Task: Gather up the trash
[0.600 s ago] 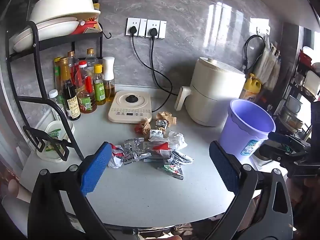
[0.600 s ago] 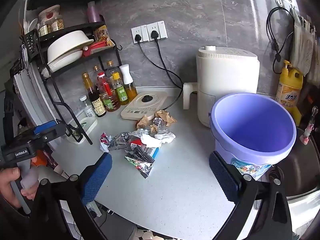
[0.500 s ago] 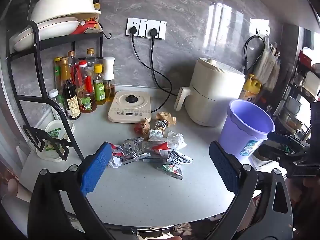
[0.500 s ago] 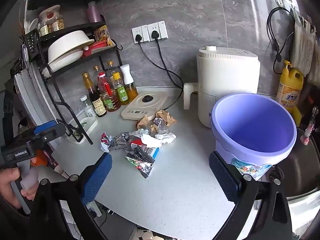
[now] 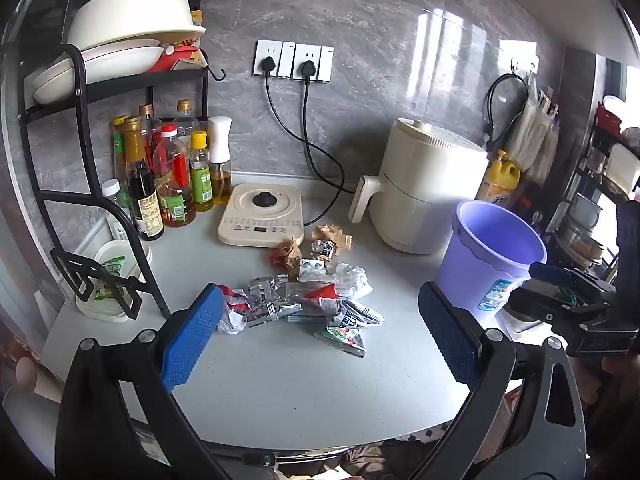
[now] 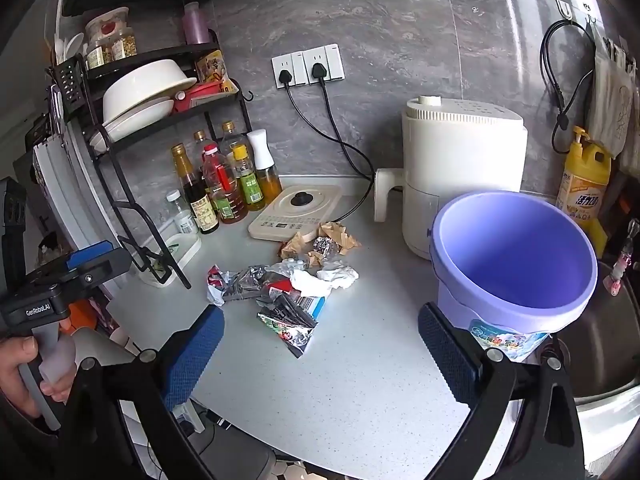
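The trash pile [image 5: 308,296] (wrappers and crumpled paper) lies on the bench [image 5: 304,392] beside the purple bucket [image 6: 516,256]. Both the left gripper [image 5: 320,340] and the right gripper [image 6: 320,352] hold their fingers wide apart, gripping nothing.

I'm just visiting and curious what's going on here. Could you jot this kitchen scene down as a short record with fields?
Place: grey counter
Trash: pile of crumpled wrappers, foil and paper on the counter
Bin: purple bucket, looks empty, to the right of the pile
Left gripper: open, holds nothing, above the counter near the pile
Right gripper: open, holds nothing, close to the bucket
Progress: no trash in the bucket yet
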The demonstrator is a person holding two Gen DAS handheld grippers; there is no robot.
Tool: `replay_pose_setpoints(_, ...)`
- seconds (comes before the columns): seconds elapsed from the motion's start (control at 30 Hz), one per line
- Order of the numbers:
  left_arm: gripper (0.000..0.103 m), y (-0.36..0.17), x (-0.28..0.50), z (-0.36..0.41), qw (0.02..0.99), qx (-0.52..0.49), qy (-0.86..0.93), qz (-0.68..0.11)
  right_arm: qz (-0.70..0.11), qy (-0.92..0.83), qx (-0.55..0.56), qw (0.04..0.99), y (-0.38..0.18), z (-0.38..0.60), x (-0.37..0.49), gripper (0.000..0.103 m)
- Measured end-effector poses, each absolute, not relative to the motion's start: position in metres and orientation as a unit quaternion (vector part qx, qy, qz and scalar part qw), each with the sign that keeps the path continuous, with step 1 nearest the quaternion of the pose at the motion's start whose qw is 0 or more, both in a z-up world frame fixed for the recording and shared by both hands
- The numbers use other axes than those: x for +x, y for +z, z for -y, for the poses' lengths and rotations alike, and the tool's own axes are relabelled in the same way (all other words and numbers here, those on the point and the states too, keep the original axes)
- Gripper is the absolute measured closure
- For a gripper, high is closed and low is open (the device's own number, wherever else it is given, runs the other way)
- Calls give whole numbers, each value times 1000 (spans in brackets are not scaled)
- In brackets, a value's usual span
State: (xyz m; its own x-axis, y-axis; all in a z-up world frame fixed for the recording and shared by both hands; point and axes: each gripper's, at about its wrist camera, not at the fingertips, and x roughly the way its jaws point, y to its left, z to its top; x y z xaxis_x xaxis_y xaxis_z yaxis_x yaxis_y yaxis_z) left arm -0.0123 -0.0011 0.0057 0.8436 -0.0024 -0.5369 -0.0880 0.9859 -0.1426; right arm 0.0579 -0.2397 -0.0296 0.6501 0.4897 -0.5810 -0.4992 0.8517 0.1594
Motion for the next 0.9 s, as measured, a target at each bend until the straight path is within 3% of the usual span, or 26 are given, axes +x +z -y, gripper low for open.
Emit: replay_pose_setpoints(0.9,6,6,-21,14,958,-68,21,-279,-308,260,-15,915,-31,247,44,8)
